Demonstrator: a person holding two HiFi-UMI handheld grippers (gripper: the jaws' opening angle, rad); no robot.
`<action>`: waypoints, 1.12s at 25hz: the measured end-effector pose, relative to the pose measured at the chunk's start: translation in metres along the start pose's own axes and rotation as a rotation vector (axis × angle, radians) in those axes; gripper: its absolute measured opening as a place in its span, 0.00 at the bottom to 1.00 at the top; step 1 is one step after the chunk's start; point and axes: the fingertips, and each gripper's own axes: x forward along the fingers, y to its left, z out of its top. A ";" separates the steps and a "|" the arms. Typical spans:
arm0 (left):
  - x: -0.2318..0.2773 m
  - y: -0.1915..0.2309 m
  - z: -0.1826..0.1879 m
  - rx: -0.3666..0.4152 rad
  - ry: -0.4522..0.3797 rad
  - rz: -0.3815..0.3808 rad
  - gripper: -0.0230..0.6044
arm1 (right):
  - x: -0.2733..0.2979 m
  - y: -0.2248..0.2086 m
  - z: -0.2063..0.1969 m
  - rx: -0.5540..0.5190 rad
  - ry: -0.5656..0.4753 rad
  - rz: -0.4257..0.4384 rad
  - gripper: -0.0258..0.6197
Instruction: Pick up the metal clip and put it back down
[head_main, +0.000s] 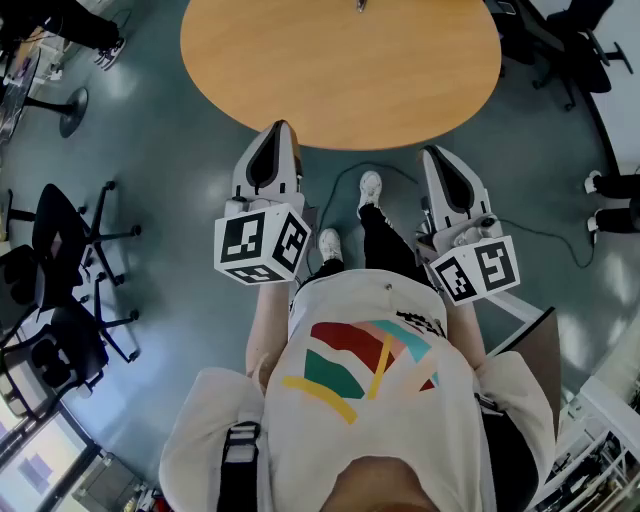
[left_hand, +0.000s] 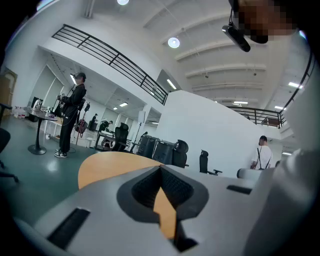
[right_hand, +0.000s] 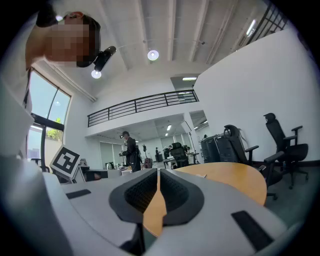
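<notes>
Nearest the head camera, the person's printed shirt (head_main: 370, 370) is filling the lower middle of the frame. Above it, the left gripper (head_main: 280, 130) and right gripper (head_main: 433, 155) are hovering side by side over the teal floor (head_main: 170, 150). Both are pointing up-frame at the near edge of the round wooden surface (head_main: 300, 70), and neither is reaching over it. A tiny grey object is lying at the far edge of the surface, top centre of the frame, well apart from both grippers. It is too small to confirm by shape, so I am taking it as the metal clip (head_main: 360, 5) on judgement.

Left gripper view: the jaws are sitting together, meeting at the tip in the lower centre, with nothing between them. The surface is showing beyond them at centre left, and no clip is visible there.

Right gripper view: the jaws are resting closed on each other, empty. The surface is lying right of centre. A small pale speck (right_hand: 202, 175) on it may be the clip, but I cannot confirm this.

Step in hand, as judged: pre-approach, with the pick-up not yet done. The next move is calling for one gripper to cross the surface toward top centre, part its jaws before arriving, and settle around the clip. Thin metal on flat wood is probably calling for a low, square approach, so the pads catch an edge rather than push it away.
</notes>
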 end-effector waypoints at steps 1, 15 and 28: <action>0.009 -0.004 0.002 0.013 0.001 0.000 0.11 | 0.009 -0.010 0.000 0.011 0.002 0.015 0.06; 0.212 -0.057 0.046 0.148 -0.050 0.056 0.11 | 0.153 -0.223 0.047 0.037 -0.057 0.205 0.27; 0.288 -0.052 0.025 0.114 -0.023 0.120 0.11 | 0.214 -0.309 0.042 -0.112 0.079 0.246 0.31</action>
